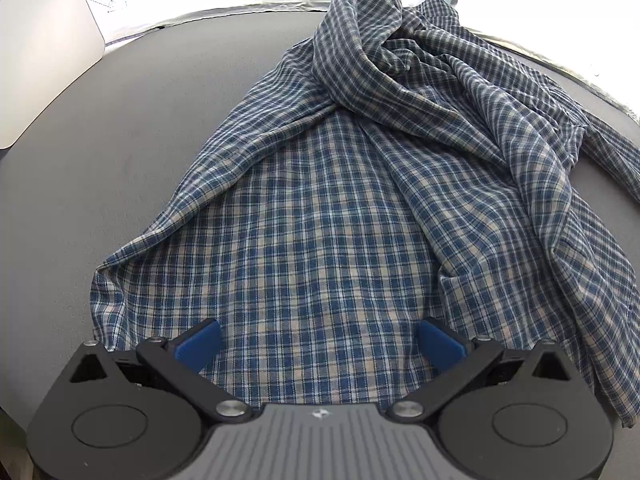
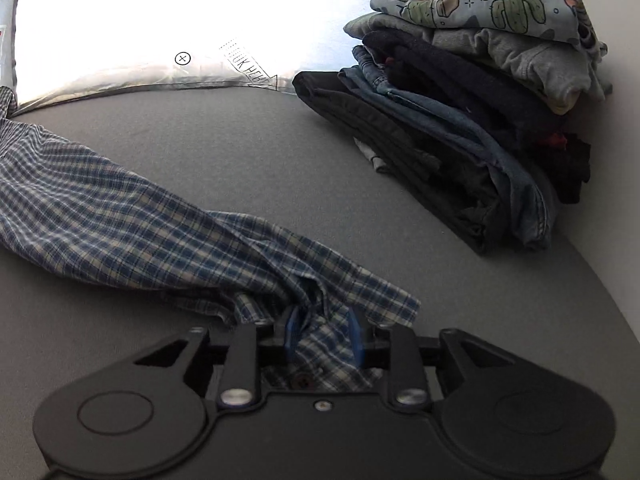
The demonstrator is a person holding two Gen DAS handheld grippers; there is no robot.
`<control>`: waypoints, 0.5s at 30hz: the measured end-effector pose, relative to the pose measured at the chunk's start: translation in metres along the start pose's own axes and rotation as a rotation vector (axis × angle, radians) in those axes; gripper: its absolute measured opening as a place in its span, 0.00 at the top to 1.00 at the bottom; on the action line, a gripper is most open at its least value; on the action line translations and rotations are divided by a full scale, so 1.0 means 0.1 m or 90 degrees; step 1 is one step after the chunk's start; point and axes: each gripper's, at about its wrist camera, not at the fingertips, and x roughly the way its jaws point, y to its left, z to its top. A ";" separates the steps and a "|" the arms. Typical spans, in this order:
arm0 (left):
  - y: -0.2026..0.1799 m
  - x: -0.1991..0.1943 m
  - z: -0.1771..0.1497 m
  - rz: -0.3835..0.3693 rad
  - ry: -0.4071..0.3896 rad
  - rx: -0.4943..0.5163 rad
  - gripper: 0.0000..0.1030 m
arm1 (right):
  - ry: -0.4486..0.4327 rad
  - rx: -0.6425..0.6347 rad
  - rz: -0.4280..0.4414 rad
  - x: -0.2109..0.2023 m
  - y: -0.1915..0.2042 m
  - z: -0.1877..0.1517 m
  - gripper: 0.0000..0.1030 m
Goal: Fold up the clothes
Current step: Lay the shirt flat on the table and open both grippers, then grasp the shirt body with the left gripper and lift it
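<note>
A stack of folded clothes (image 2: 472,120) is sitting at the far corner of the grey table (image 2: 260,152), so much of the job looks done. The plaid shirt (image 1: 328,220) is still lying crumpled, collar end bunched. The left gripper (image 1: 320,346) is hovering wide open over its hem. The right gripper (image 2: 322,338) is standing partly open around a sleeve end, probably no longer pinching.

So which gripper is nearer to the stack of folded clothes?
Right. The right gripper sits at the plaid shirt's sleeve end, the stack of folded clothes just ahead. The left gripper view shows no stack.
</note>
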 end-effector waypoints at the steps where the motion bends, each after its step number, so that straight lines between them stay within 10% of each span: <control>1: 0.00 0.00 0.01 -0.001 0.001 0.000 0.00 | -0.001 0.009 0.000 -0.04 0.00 -0.01 0.55; 6: 0.01 0.02 0.05 -0.004 0.012 0.002 0.00 | -0.033 0.056 0.061 -0.35 0.12 -0.15 0.00; 15: 0.14 -0.03 0.37 -0.055 0.023 -0.002 0.00 | -0.019 0.012 0.231 -0.82 1.02 -0.48 0.00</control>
